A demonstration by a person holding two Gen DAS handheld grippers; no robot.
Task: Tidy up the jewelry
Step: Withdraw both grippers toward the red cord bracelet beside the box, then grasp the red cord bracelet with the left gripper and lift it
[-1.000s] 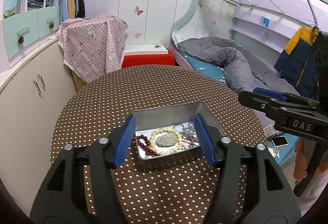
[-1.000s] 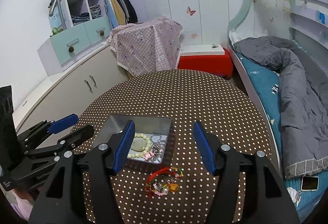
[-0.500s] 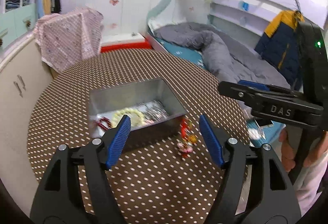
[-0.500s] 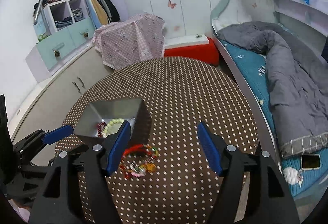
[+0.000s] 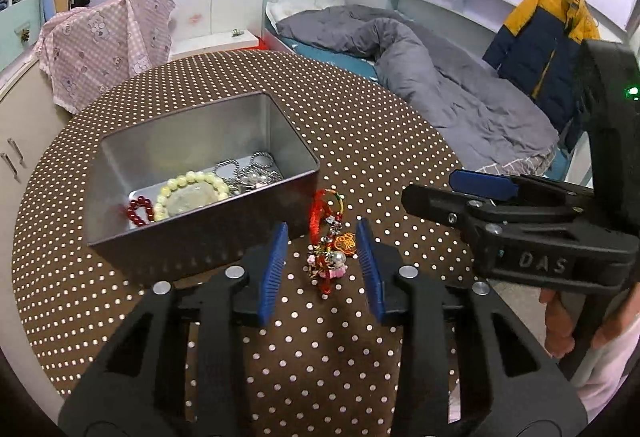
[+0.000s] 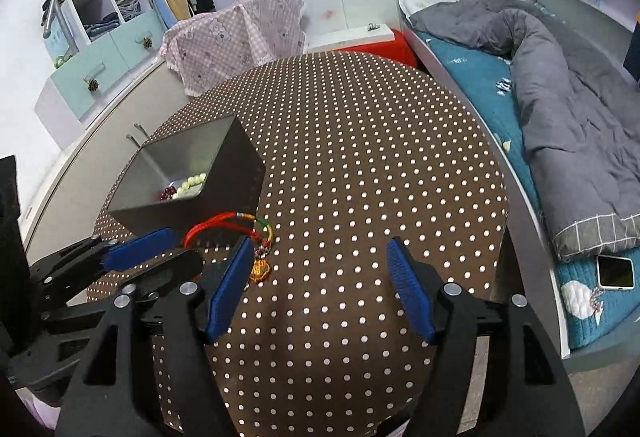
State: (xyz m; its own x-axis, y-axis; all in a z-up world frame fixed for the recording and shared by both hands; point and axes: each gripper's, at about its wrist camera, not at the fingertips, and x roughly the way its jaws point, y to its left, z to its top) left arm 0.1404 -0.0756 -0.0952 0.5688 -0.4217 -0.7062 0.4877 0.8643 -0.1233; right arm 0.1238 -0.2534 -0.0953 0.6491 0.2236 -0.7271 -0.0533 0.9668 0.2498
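A grey metal tin [image 5: 192,141] stands on the round table and holds a pale bead bracelet [image 5: 192,179], a red bead bracelet [image 5: 140,211] and silver chains [image 5: 256,173]. Just right of the tin lies a red-cord charm bracelet [image 5: 328,241]. My left gripper [image 5: 322,229] straddles it. Its jaws are closing and the blue pads stand clear of the charms. My right gripper [image 6: 320,243] is open over bare cloth, with nothing between its fingers. In the right wrist view the red cord [image 6: 224,221] runs partly behind the left gripper [image 6: 148,249].
The brown polka-dot tablecloth [image 6: 360,157] covers the whole table. A bed with a grey duvet [image 6: 560,97] runs along the right, with a phone [image 6: 616,271] on it. Cabinets [image 6: 80,173] stand close on the left. A person's hand [image 5: 560,329] holds the right gripper [image 5: 432,189].
Both grippers have sunk toward the table. The left one swung from over the tin to the red-cord bracelet beside it, and its jaws have narrowed around it.
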